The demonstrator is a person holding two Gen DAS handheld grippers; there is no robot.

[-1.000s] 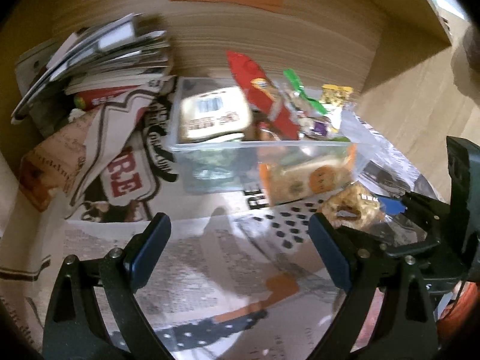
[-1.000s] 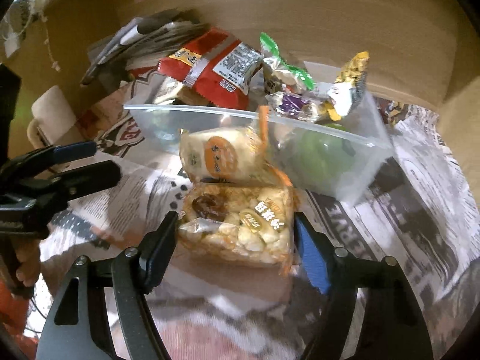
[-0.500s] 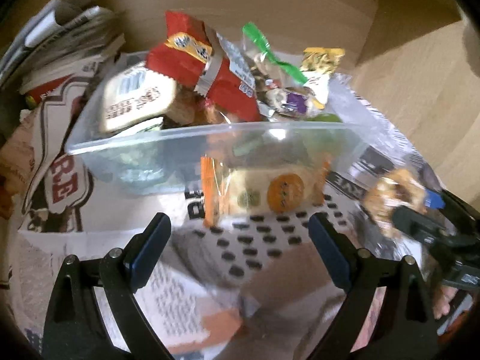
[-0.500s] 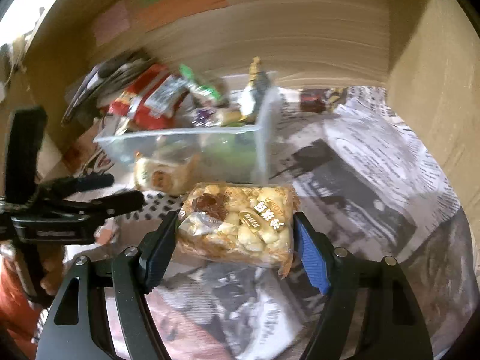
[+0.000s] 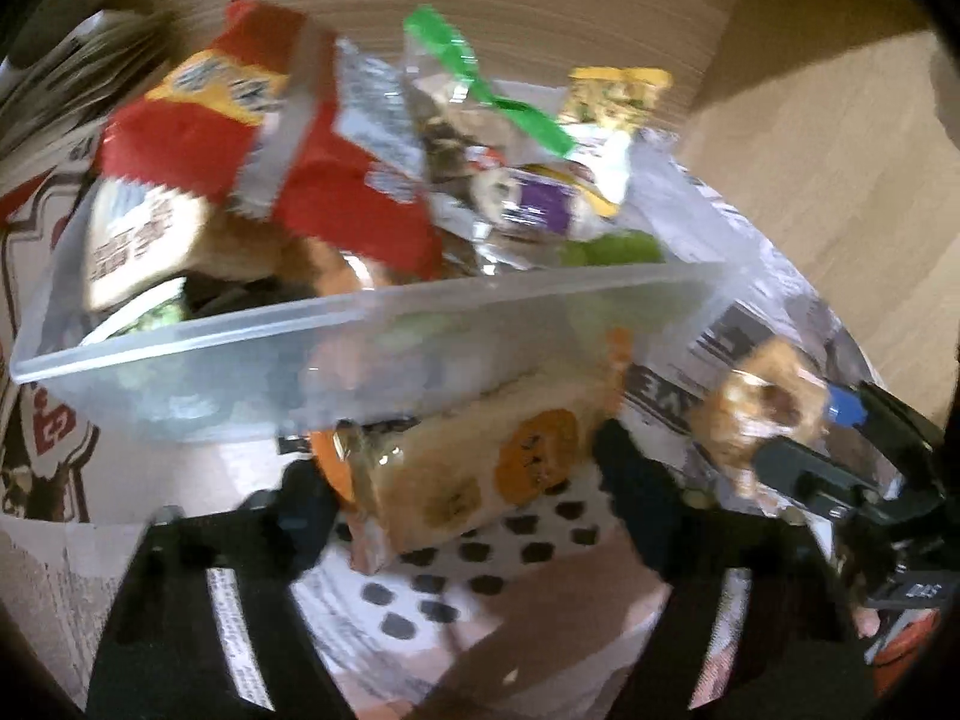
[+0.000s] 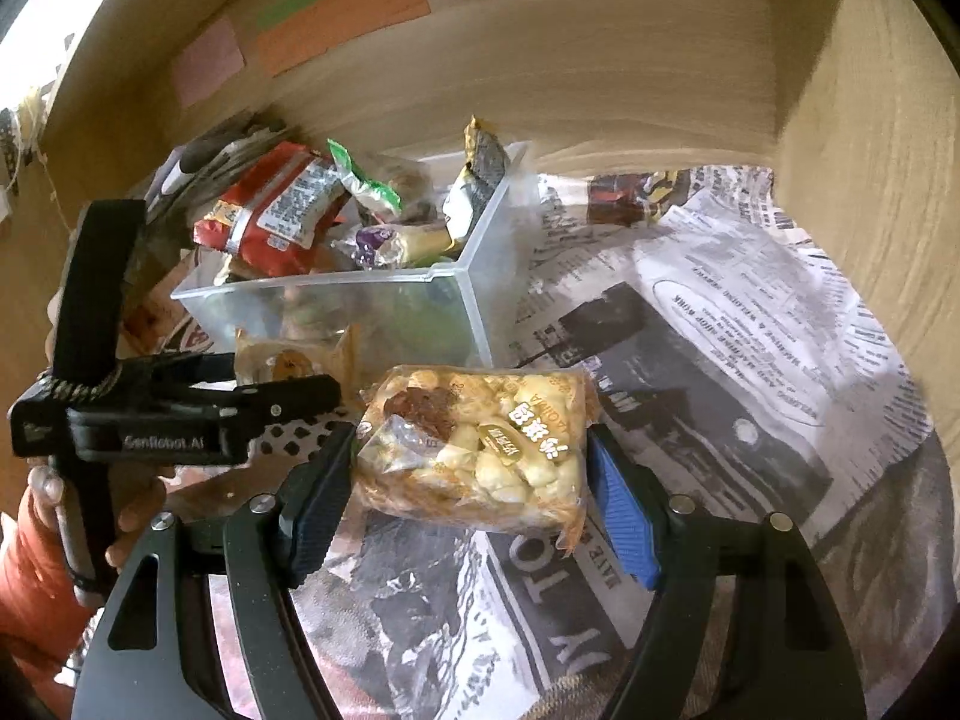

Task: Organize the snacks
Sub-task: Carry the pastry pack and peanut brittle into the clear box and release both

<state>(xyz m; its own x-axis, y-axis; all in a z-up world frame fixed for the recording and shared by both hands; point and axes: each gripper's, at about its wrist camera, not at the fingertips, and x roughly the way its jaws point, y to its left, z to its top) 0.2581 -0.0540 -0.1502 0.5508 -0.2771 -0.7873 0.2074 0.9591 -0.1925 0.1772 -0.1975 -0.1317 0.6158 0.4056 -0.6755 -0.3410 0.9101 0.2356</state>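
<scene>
A: Start at the left. What is the left hand-held gripper [image 5: 462, 474] doing?

B: Its two fingers sit either side of the orange-trimmed cake packet [image 5: 480, 468], which lies on the newspaper [image 6: 720, 372] just in front of the clear plastic bin [image 5: 360, 324]. The left-wrist view is blurred, so I cannot tell whether the pads have closed on it or only bracket it. Judging by the task, that packet is the next snack meant for the bin.

A: And the bin itself?

B: Already heaped. A red wrapper [image 5: 252, 156] rides on top at the left, a green-sealed clear packet [image 5: 480, 96] and a yellow-topped packet [image 5: 618, 96] stick up further right, and a purple-labelled sweet [image 5: 540, 204] lies between them. They stand on end, I'd guess, because the bin has little flat room left.

A: Then the right side?

B: The right hand-held gripper [image 6: 474, 480] is clamped on the puffed rice snack bar [image 6: 480, 444], both pads pressing its short ends, the bar lifted clear of the newspaper and level. Gripping it by the ends keeps the label up and, I think, spares the brittle middle. It hangs just in front of the bin's near corner.

A: Anything beyond?

B: A dark red wrapper [image 6: 618, 198] lies alone on the worktop, well right of the bin, near the wooden wall [image 6: 600, 60].
</scene>
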